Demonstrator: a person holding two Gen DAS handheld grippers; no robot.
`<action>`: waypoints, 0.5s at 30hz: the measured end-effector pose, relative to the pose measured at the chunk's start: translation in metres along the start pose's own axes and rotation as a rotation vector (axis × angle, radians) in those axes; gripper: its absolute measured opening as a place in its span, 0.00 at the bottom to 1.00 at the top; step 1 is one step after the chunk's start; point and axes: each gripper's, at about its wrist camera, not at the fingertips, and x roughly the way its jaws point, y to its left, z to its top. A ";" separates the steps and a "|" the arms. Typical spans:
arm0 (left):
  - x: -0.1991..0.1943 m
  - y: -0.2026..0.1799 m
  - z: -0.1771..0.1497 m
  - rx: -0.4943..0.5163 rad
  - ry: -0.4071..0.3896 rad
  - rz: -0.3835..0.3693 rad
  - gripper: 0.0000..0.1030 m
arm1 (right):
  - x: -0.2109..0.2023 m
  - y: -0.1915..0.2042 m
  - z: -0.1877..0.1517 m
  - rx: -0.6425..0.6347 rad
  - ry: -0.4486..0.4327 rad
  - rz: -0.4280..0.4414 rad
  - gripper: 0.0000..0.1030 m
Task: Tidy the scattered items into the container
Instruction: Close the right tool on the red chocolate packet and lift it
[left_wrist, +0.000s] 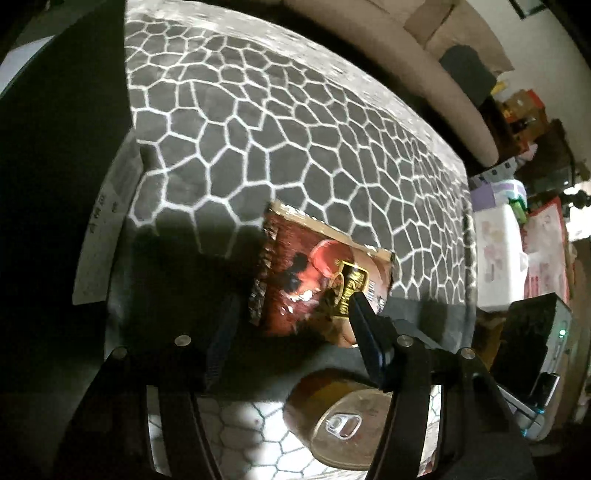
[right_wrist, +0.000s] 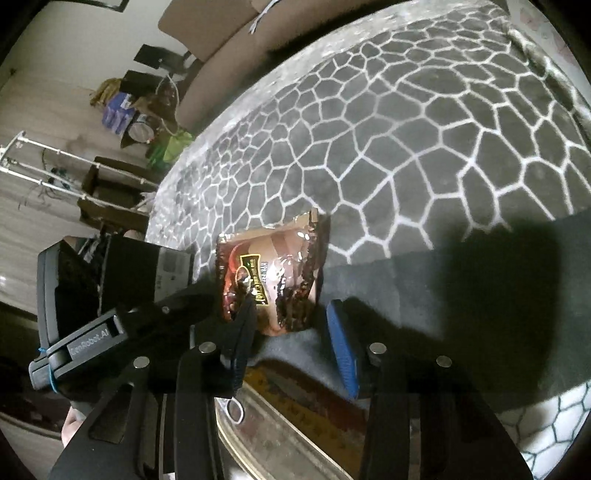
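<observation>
A red-brown snack packet (left_wrist: 314, 280) lies on the grey honeycomb-patterned rug (left_wrist: 258, 129). My left gripper (left_wrist: 291, 314) is open, fingers either side of the packet's near end, the right finger (left_wrist: 365, 332) overlapping it. A round tin can with a pull-tab lid (left_wrist: 343, 428) lies below the fingers. In the right wrist view the same packet (right_wrist: 273, 277) lies between the open fingers of my right gripper (right_wrist: 291, 321), and the can (right_wrist: 291, 413) sits beneath them. The left gripper's body (right_wrist: 122, 332) shows at the left.
A dark container wall (left_wrist: 55, 184) rises at the left of the left wrist view. Boxes and clutter (left_wrist: 517, 240) stand off the rug's right edge. A sofa (right_wrist: 221, 48) and floor clutter (right_wrist: 140, 122) lie beyond the rug in the right wrist view.
</observation>
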 end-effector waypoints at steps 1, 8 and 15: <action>0.001 0.003 0.001 -0.010 0.001 0.005 0.57 | 0.002 0.000 0.000 0.004 0.005 0.002 0.41; 0.018 -0.006 -0.004 0.030 0.030 -0.019 0.57 | 0.010 -0.003 0.003 0.018 0.018 -0.003 0.27; 0.015 -0.010 -0.012 0.042 -0.003 -0.071 0.29 | -0.006 -0.019 -0.001 0.061 -0.027 0.018 0.13</action>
